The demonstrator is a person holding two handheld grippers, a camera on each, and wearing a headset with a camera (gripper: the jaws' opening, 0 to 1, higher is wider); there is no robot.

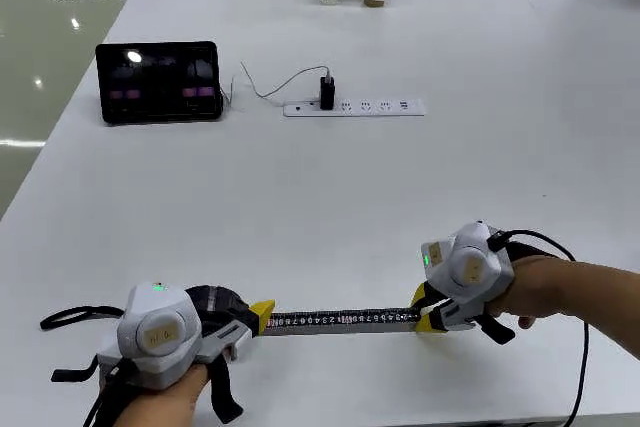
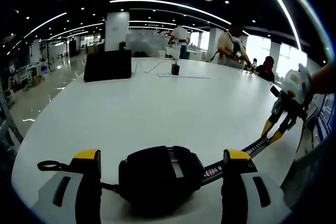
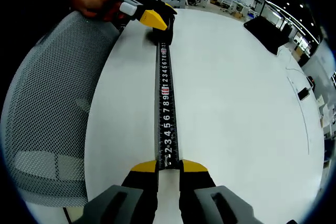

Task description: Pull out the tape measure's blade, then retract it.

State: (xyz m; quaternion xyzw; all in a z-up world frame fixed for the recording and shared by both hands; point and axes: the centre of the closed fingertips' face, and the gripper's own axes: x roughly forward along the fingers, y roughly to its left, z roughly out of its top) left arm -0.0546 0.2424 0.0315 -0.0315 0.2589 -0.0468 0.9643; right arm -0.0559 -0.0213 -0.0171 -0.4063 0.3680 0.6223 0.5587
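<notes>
Your left gripper (image 1: 245,327) is closest to you, at the near edge of the tabletop (image 1: 350,207). The black tape measure (image 1: 215,305) lies between its jaws. In the left gripper view a thin strip of white shows on each side of the case, so I cannot tell if the jaws really press it. Your right gripper (image 1: 422,312) is closed narrow on the end of the blade (image 1: 340,320), which is drawn out flat over the tabletop between the two grippers.

The main danger, I think, is the spring. If the right gripper loses its thin hold, the blade can whip back into the case. If the case is not clamped, the pull of the blade can drag or turn it under the left gripper. Lifting one end higher than the other may also twist or kink the blade.

Both grippers work just beside the near edge, and a mesh chair (image 3: 52,103) stands close to that edge on your side, so pulling toward yourself gives little room. Ahead the tabletop is wide and bare. The tablet (image 1: 158,82) and the power strip (image 1: 370,107) are well apart from the blade.
</notes>
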